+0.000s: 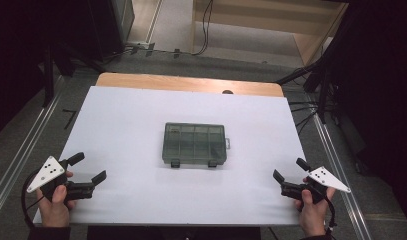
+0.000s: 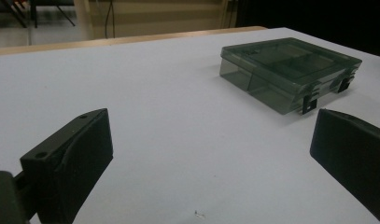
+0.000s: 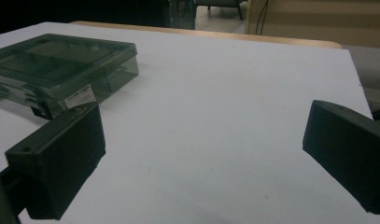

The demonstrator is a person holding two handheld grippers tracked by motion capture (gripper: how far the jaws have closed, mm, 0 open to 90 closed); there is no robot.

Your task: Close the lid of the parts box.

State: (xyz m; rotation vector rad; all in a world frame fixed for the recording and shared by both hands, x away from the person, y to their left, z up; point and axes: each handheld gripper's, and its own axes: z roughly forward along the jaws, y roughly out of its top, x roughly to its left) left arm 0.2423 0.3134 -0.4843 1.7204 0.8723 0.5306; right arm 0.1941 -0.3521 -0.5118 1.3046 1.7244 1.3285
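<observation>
Both grippers' fingers wide apart, empty, organizer box (image 1: pixel 195 144) untouched

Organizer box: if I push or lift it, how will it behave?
The box looks like rigid, translucent plastic, so probably stiff and light; its compartments seem empty. Flat and low, it is unlikely to tip, but may slide on the smooth white table. Two front latches appear shut, so the lid should stay closed.

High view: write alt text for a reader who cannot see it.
A shut, smoky translucent compartment box sits mid-table on a white sheet. Near the front corners, a person's hands hold the left gripper and right gripper, both open and apart from it.
</observation>
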